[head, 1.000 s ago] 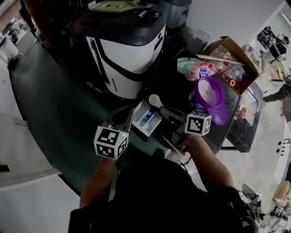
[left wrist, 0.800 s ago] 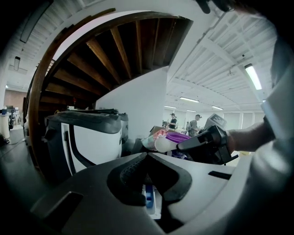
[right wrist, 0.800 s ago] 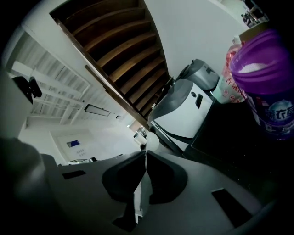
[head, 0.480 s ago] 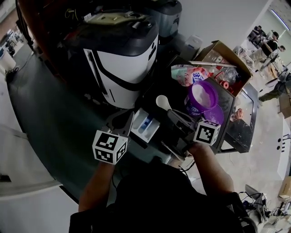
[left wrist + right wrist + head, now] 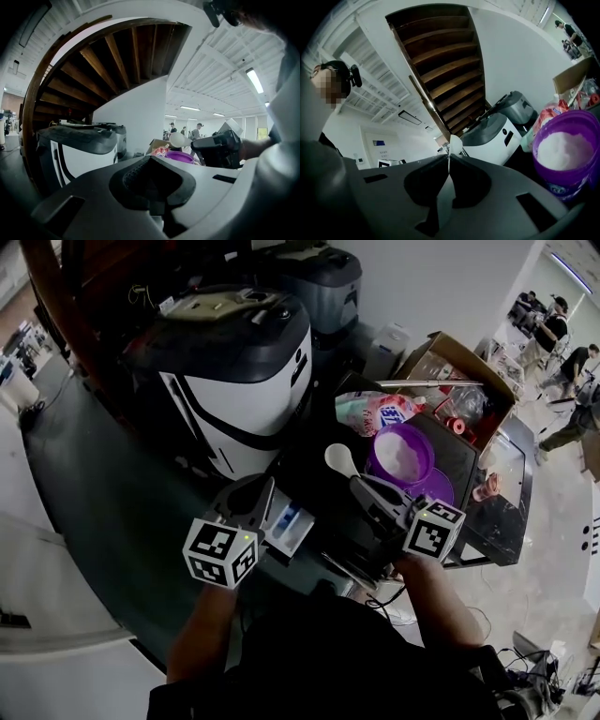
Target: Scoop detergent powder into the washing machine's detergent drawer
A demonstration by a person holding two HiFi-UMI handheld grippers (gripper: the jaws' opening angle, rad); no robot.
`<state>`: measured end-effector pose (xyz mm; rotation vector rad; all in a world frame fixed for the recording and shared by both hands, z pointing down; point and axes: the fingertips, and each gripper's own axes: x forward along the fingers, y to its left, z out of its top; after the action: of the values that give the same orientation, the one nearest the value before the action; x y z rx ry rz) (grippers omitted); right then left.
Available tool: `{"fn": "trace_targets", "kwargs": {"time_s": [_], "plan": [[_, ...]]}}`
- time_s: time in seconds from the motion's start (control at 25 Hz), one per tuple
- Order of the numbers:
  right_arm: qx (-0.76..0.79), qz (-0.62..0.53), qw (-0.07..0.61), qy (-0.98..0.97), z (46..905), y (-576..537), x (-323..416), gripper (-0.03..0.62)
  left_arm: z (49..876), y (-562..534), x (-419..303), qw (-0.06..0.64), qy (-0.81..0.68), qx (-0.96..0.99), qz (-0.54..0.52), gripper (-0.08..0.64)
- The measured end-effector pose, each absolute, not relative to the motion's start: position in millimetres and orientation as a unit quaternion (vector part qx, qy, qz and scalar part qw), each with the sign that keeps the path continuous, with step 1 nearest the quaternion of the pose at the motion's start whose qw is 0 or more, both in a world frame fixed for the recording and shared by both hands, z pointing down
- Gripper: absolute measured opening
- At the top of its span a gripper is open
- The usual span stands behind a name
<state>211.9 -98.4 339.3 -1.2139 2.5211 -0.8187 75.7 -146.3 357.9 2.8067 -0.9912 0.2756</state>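
The white and dark washing machine (image 5: 234,381) stands ahead, with its detergent drawer (image 5: 289,521) pulled open below it. My left gripper (image 5: 255,501) is shut with nothing showing between its jaws (image 5: 151,157), just left of the drawer. My right gripper (image 5: 367,487) is shut on the handle of a white spoon (image 5: 340,460), whose bowl is held up between the drawer and the open purple tub of white powder (image 5: 403,454). In the right gripper view the spoon (image 5: 454,143) sticks up from the right gripper (image 5: 450,158), with the tub (image 5: 569,154) at the right.
The tub's purple lid (image 5: 439,487) lies beside it on a dark stand (image 5: 469,460). A pink detergent bag (image 5: 375,413) and an open cardboard box (image 5: 459,367) of clutter lie behind. A second machine (image 5: 323,282) stands at the back. People stand far right.
My right gripper has carried the spoon away from above the drawer, rightward to beside the purple tub. The left gripper has stayed by the drawer.
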Motion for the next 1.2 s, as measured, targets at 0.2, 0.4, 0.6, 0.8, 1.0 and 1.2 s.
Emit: {"fn": "trace_targets", "kwargs": {"time_s": [0.2,0.4,0.6,0.8,1.0,1.2], "plan": [[-0.425,-0.238,0.111,0.866,325.9,-98.8,240.1,0.020,349.9,-152.7,102.6,0.080,-0.331,0.936,0.089,0.006],[-0.437,-0.205,0.099,0.870,321.0,-97.6,263.6,0.020,345.7,-158.8,122.5,0.084,-0.336,0.934,0.089,0.006],[-0.451,-0.173,0.086,0.871,325.9,-91.7,284.0,0.020,347.0,-160.5,134.9,0.081,-0.349,0.929,0.091,0.006],[-0.464,-0.140,0.067,0.872,330.5,-82.6,295.4,0.020,343.8,-154.8,140.8,0.075,-0.358,0.926,0.093,0.006],[-0.475,-0.123,0.061,0.869,331.7,-75.8,300.0,0.020,342.3,-150.0,142.1,0.072,-0.360,0.926,0.092,0.006],[-0.501,-0.106,0.059,0.857,327.1,-81.3,310.9,0.020,341.8,-155.4,143.5,0.068,-0.349,0.931,0.087,0.006]]}}
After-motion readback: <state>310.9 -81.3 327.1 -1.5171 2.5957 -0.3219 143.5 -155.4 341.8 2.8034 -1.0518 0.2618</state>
